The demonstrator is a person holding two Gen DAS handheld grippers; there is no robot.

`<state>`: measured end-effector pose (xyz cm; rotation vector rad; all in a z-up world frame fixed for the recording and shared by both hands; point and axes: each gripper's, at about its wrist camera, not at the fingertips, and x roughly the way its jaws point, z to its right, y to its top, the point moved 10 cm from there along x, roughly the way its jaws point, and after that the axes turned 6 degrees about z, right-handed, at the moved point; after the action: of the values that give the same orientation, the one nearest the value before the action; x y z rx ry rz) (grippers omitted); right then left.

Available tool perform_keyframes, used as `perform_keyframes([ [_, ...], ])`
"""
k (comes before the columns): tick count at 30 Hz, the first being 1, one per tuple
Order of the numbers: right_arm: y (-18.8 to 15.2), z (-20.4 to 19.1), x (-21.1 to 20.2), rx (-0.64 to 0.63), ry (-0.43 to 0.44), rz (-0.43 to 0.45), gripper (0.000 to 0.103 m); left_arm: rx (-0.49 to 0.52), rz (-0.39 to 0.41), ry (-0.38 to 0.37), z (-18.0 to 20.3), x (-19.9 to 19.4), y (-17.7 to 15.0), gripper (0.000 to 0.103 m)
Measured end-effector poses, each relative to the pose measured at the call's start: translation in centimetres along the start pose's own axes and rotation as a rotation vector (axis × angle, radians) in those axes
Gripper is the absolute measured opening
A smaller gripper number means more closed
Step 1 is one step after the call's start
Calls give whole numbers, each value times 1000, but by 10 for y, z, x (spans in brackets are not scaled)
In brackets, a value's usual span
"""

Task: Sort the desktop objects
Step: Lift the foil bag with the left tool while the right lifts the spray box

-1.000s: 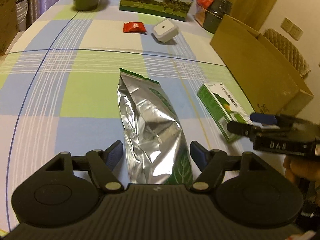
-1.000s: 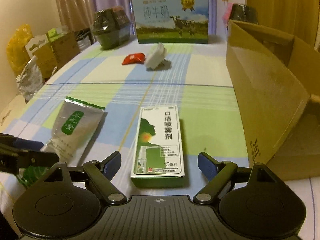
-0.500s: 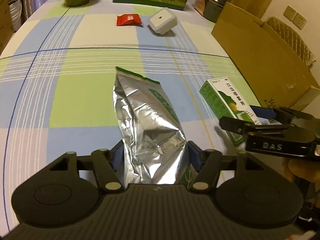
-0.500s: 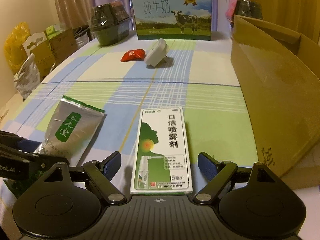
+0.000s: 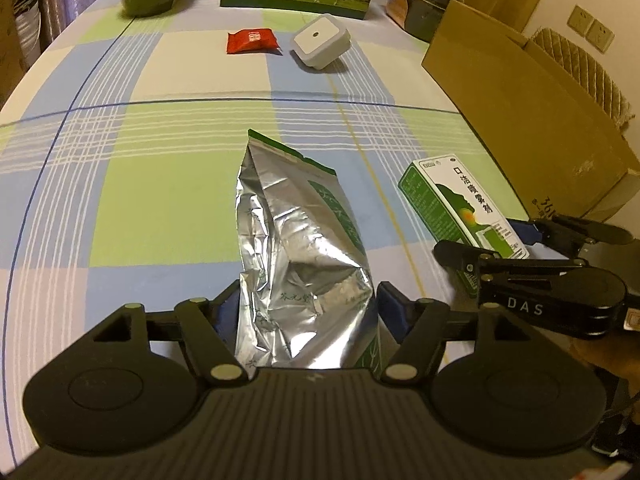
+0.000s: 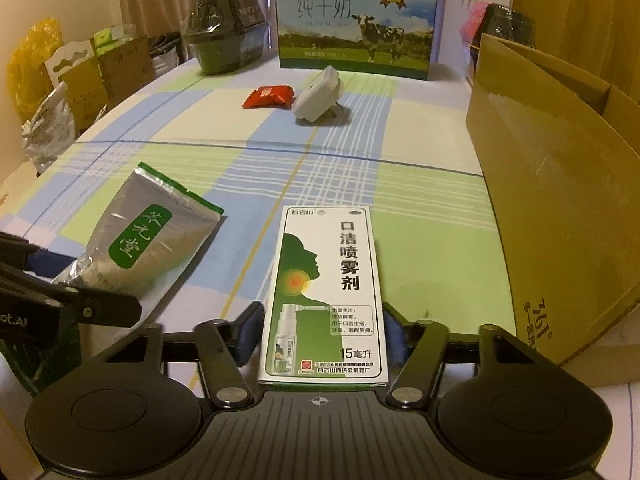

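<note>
Here, counter (image 5: 132,184): checked cloth in blue, green and white.
Left tool (image 5: 306,306): closed against both sides of the foil pouch (image 5: 296,248), whose far end lies on the cloth.
Right tool (image 6: 320,334): pads pressed to the spray box (image 6: 326,280), lying flat.
Far end: red packet (image 5: 252,41) beside white adapter (image 5: 320,41); milk carton (image 6: 354,24) behind.
Right edge: open cardboard box (image 6: 560,184).
Room: curtains, dim warm light.
</note>
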<state>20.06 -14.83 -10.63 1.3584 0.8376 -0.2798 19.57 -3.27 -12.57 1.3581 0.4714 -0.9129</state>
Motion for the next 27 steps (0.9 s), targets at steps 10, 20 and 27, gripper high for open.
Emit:
perform_keyframes([
  [10, -2, -6, -4, -4, 7, 3, 53, 124, -6, 73, 12, 4, 0, 61],
  [20, -4, -4, -7, 8, 19, 10, 54, 167, -5, 100, 17, 10, -1, 63],
  [27, -5, -4, -8, -5, 18, 14, 54, 170, 0, 102, 20, 12, 0, 65],
])
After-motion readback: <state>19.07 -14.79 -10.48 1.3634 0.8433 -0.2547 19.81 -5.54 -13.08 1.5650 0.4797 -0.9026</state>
